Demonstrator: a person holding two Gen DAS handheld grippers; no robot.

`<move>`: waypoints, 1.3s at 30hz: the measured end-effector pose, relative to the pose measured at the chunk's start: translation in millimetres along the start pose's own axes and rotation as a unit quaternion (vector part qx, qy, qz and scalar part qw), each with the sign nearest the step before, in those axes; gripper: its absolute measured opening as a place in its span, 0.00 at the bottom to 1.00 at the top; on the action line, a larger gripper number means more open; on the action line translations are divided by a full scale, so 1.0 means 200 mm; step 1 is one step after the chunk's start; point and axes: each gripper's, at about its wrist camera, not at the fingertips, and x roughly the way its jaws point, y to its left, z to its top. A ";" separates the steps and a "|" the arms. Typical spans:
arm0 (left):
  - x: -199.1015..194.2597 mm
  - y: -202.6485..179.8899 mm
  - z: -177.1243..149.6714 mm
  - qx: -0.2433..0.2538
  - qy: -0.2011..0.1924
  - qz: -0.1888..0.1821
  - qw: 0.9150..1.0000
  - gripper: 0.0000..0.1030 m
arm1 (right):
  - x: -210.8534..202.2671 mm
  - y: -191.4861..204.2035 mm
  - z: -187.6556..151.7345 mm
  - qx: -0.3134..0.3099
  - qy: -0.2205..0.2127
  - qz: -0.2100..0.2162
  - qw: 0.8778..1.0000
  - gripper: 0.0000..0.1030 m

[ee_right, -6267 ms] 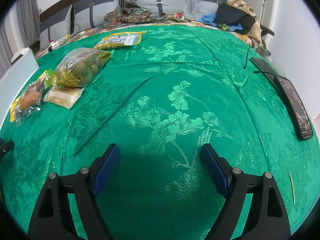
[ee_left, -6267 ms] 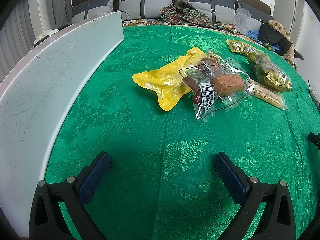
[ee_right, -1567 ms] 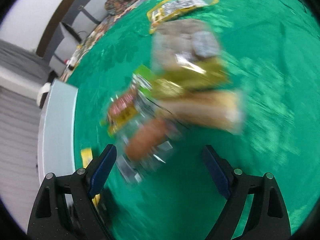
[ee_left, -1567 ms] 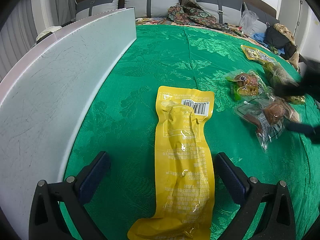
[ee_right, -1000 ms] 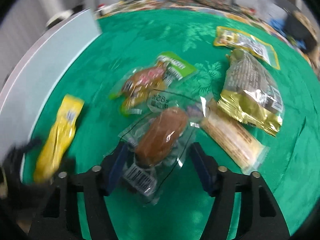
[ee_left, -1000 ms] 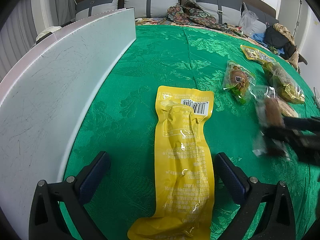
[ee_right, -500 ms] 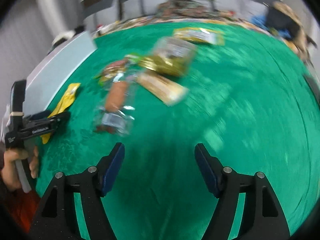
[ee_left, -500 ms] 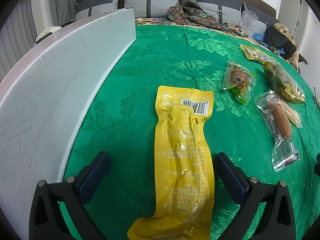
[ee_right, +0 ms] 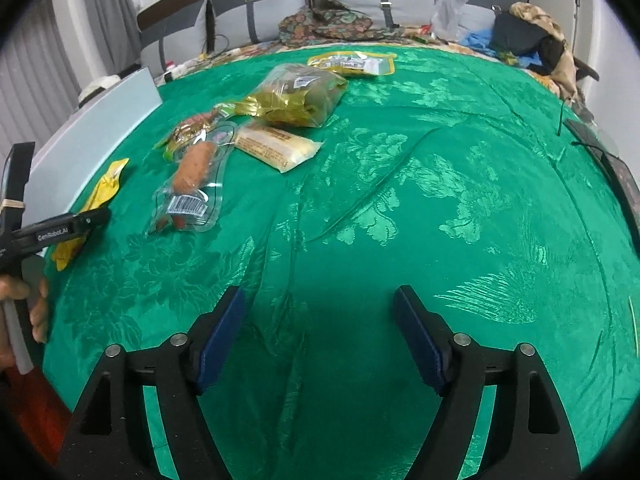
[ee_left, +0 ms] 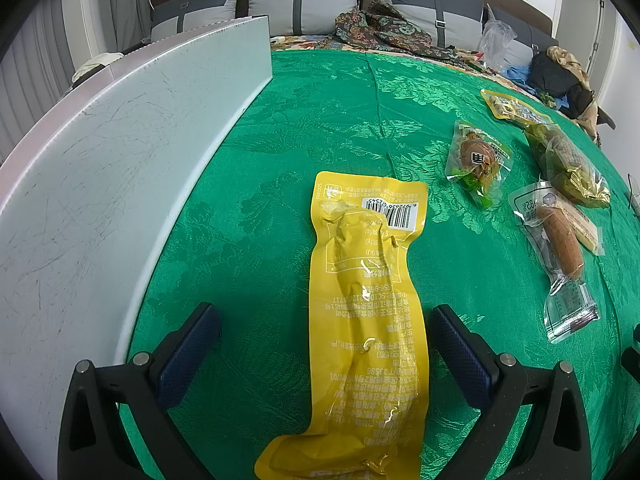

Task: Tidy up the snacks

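A long yellow snack pack (ee_left: 368,300) lies on the green cloth (ee_left: 280,140) between the open fingers of my left gripper (ee_left: 324,340); it is not gripped. A clear sausage pack (ee_left: 556,248) lies to its right, also in the right wrist view (ee_right: 192,180). A green-edged meat pack (ee_left: 478,160), a beige bar (ee_right: 276,146), a bag of gold-wrapped sweets (ee_right: 296,96) and a yellow nut pack (ee_right: 352,62) lie farther back. My right gripper (ee_right: 320,336) is open and empty over bare cloth. The left gripper shows at the left edge of the right wrist view (ee_right: 60,228).
A pale grey board (ee_left: 100,200) stands along the left side of the cloth. Cushions (ee_left: 304,0) and heaped clothes (ee_right: 532,40) line the far edge. A dark phone with a cable (ee_right: 616,168) lies at the right edge.
The right gripper let go of the sausage pack beside the yellow pack, then drew back and right to bare cloth. The left gripper has stayed still.
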 end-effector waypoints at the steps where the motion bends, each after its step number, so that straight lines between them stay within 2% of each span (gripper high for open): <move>1: 0.00 0.00 0.00 0.000 0.000 0.000 1.000 1.00 | 0.00 0.00 0.00 -0.001 -0.001 0.000 1.000 0.79; 8: 0.00 0.00 0.00 0.000 0.000 0.000 1.000 1.00 | 0.01 0.03 -0.02 -0.020 0.001 -0.011 1.000 0.82; 11: 0.00 0.00 0.00 0.000 0.000 0.000 1.000 1.00 | 0.02 0.05 0.00 -0.030 0.023 -0.020 0.999 0.83; 15: 0.00 0.00 0.00 0.000 0.000 0.000 1.000 1.00 | 0.02 -0.03 0.11 0.056 0.052 0.051 0.996 0.82; 18: 0.00 0.00 0.00 0.000 0.000 0.000 1.000 1.00 | 0.04 0.00 0.22 0.070 0.061 0.052 0.994 0.82; 21: 0.00 0.00 0.00 0.000 0.000 0.000 1.000 1.00 | 0.09 0.14 0.34 0.047 0.068 0.054 0.995 0.82; 24: 0.00 0.00 0.00 0.000 0.000 0.000 1.000 1.00 | 0.20 0.33 0.45 -0.002 0.090 0.047 0.995 0.82; 29: 0.00 0.00 0.00 0.000 0.000 0.000 1.000 1.00 | 0.44 0.56 0.49 -0.055 0.141 0.002 0.988 0.82; 33: 0.00 0.00 0.00 0.000 0.000 0.000 1.000 1.00 | 0.47 0.60 0.48 -0.064 0.137 -0.015 0.988 0.81; 34: 0.00 0.00 0.00 0.000 0.000 0.000 1.000 1.00 | 0.46 0.59 0.46 -0.063 0.134 -0.014 0.989 0.79; 35: 0.00 0.00 0.00 0.000 0.000 0.000 1.000 1.00 | 0.45 0.59 0.46 -0.064 0.132 -0.018 0.989 0.72; 36: 0.00 0.00 0.00 0.000 0.000 0.001 1.000 1.00 | 0.44 0.59 0.46 -0.068 0.131 -0.021 0.989 0.72; 39: 0.00 -0.01 0.00 0.006 0.009 0.001 1.000 1.00 | 0.41 0.56 0.44 -0.063 0.141 -0.007 0.988 0.71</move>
